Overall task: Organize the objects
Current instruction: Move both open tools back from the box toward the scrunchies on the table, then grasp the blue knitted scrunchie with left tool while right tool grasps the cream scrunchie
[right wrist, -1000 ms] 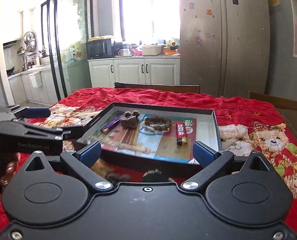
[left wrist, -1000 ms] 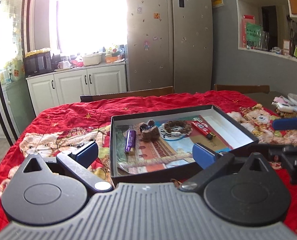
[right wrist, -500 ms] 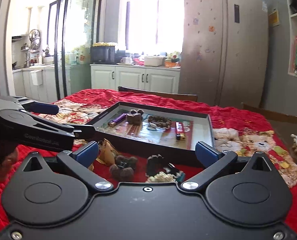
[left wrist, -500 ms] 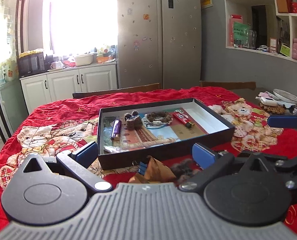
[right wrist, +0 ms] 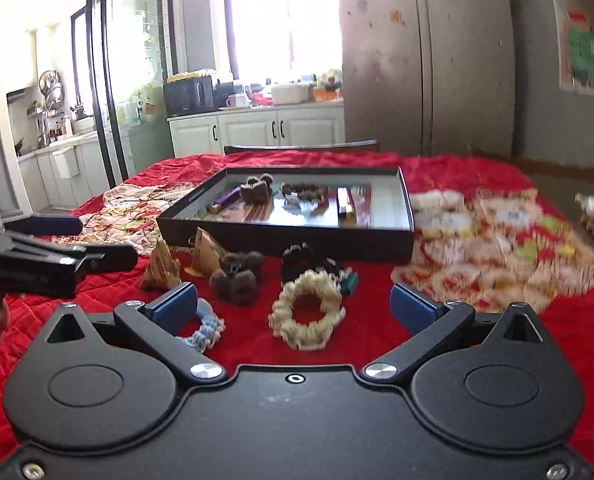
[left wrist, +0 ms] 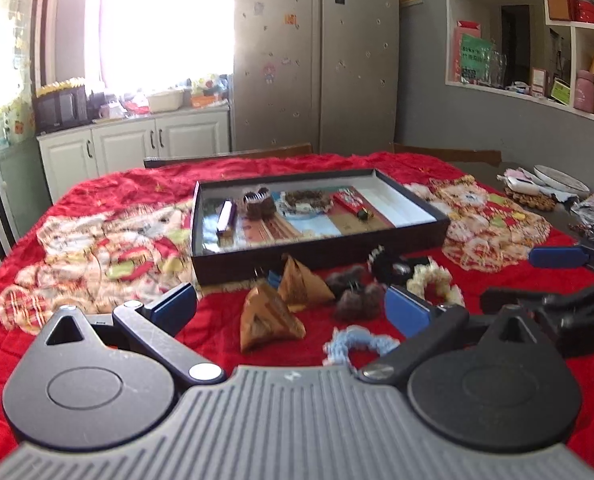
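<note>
A black shallow box (left wrist: 321,248) (right wrist: 289,236) lies on the red quilt and holds a purple bar (left wrist: 225,218), a brown fuzzy clip (left wrist: 260,202), a brown scrunchie (left wrist: 308,199) and a red lighter (left wrist: 353,204). In front of it lie two brown pyramid pouches (left wrist: 271,318) (right wrist: 161,266), a dark pom-pom clip (right wrist: 237,276), a black scrunchie (right wrist: 309,260), a cream scrunchie (right wrist: 307,314) and a light-blue scrunchie (left wrist: 357,344). My left gripper (left wrist: 291,306) is open and empty above these loose items. My right gripper (right wrist: 293,306) is open and empty, with the cream scrunchie between its fingers' line.
The red quilt (left wrist: 97,240) covers the table. Plates and clutter (left wrist: 553,192) sit at the table's far right. Chair backs (left wrist: 233,154) stand behind the table. A fridge (left wrist: 317,60) and white cabinets (left wrist: 137,148) are beyond.
Both grippers have pulled back from the box toward the table's near edge. The loose items in front of the box have come into view. Both stay open.
</note>
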The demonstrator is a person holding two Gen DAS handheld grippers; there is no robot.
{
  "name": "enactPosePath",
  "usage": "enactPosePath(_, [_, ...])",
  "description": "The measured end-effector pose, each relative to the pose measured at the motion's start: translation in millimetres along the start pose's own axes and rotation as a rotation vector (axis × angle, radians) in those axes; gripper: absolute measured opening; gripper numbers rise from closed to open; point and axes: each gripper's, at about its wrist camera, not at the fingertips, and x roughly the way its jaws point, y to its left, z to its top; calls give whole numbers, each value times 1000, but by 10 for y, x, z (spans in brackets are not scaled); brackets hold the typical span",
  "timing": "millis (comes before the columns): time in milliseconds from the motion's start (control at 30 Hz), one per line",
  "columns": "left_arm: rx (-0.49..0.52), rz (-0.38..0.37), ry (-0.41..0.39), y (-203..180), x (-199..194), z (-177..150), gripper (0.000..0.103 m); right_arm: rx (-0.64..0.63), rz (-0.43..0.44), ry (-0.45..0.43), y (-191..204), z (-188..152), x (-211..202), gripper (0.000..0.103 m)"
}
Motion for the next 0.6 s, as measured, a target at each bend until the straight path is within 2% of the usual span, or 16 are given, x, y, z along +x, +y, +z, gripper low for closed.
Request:
enactPosePath(133, [26, -21, 40, -61, 74, -114, 103, 19, -3, 36, -54, -90, 67, 88])
enactPosePath(200, [48, -18, 52, -110, 130, -172, 103, 16, -6, 53, -54, -121, 115, 73])
enactPosePath(400, [48, -66, 82, -186, 286, -272, 99, 9, -15, 75, -42, -112, 253, 51])
enactPosePath(600, [23, -79, 106, -187, 419, -295, 87, 11, -73, 74, -52, -81, 436, 42])
